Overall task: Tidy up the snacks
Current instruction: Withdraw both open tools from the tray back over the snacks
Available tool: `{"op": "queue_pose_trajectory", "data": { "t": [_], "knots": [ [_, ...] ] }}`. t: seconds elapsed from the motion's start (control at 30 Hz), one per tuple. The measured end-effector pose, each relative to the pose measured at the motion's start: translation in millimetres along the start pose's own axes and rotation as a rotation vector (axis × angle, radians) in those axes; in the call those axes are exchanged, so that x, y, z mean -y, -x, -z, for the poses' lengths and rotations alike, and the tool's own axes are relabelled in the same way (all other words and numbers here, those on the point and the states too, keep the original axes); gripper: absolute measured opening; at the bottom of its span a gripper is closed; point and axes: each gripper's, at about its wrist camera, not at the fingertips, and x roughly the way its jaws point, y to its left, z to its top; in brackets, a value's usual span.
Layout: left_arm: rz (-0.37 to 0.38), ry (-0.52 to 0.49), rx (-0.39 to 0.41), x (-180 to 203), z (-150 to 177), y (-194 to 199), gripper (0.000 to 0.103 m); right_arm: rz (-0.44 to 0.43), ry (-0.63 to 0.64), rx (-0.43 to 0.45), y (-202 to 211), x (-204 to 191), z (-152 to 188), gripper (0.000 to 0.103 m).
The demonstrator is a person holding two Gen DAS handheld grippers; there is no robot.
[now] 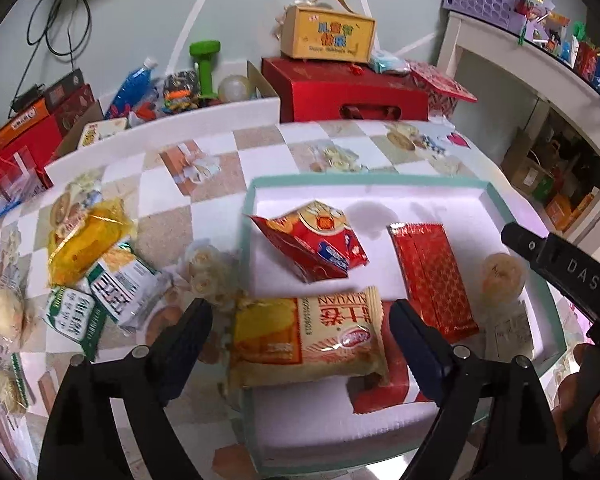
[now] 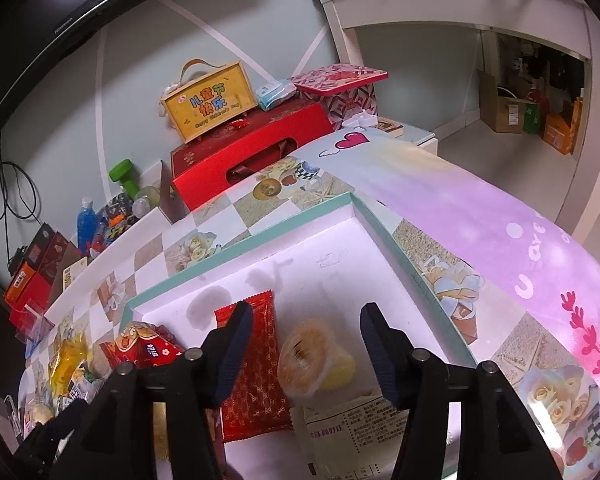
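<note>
Left gripper [image 1: 300, 320] with jaws spread wide, straddling a cream-and-orange snack packet [image 1: 306, 340]; the pads stand clear of both packet ends, so nothing is grasped; the packet lies half over the near-left rim of the teal-edged tray [image 1: 512, 216], its long axis running across from one jaw to the other, one end overhanging the checked tablecloth [image 1: 220, 168]. Right gripper [image 2: 306, 350] likewise released, jaws apart above a round pastry in clear wrap [image 2: 306, 354] on the tray floor, touching neither finger; a red patterned packet [image 2: 256, 372] lies just beside the pastry, partly under the left-hand finger, its long axis pointing away from the camera. Also in the tray: a red crumpled snack bag [image 1: 312, 244] beyond the cream packet. Still outside the tray, on the cloth to the left and nearer the left gripper: a yellow packet [image 1: 84, 244] and green-and-white sachets [image 1: 100, 300], heaped and overlapping; judged the likely next targets, with the tray rim standing between them and their destination.
</note>
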Motion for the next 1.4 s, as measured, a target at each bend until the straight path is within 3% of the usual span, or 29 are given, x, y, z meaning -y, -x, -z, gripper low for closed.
{"op": "queue_pose_trajectory", "data": {
  "t": [0.1, 0.17, 0.27, 0.3, 0.33, 0.6, 0.8, 1.17, 1.4],
  "knots": [
    [-0.013, 0.016, 0.011, -4.9, -1.4, 1.8, 0.092, -0.002, 0.012, -0.010, -1.4, -3.4, 1.2, 0.060],
    [-0.017, 0.035, 0.017, -8.7, -2.1, 2.1, 0.098, -0.003, 0.019, -0.016, -2.6, -5.2, 1.6, 0.063],
    [-0.049, 0.079, 0.017, -18.3, -3.0, -0.8, 0.103, -0.005, 0.033, -0.030, -5.9, -8.6, 2.6, 0.084],
    [-0.057, 0.089, 0.014, -21.2, -2.8, -1.9, 0.103, -0.004, 0.036, -0.031, -6.7, -9.3, 3.1, 0.097],
    [-0.064, 0.105, 0.013, -25.6, -2.7, -3.3, 0.103, -0.001, 0.039, -0.028, -6.6, -9.7, 3.4, 0.103],
    [-0.120, 0.200, 0.042, -51.4, -0.8, -7.7, 0.103, 0.013, 0.064, -0.034, -6.7, -15.2, 6.2, 0.103],
    [-0.105, 0.242, 0.052, -63.2, -2.1, -9.8, 0.103, -0.005, 0.120, -0.045, -4.7, -32.2, 11.7, 0.103],
    [-0.061, 0.232, 0.049, -73.1, 0.3, 2.2, 0.103, -0.025, 0.179, -0.010, 7.2, -62.7, 15.0, 0.103],
    [-0.138, 0.205, 0.030, -99.5, 9.8, 20.6, 0.103, -0.121, 0.243, -0.022, 11.8, -105.8, 28.8, 0.103]
  ]
}}
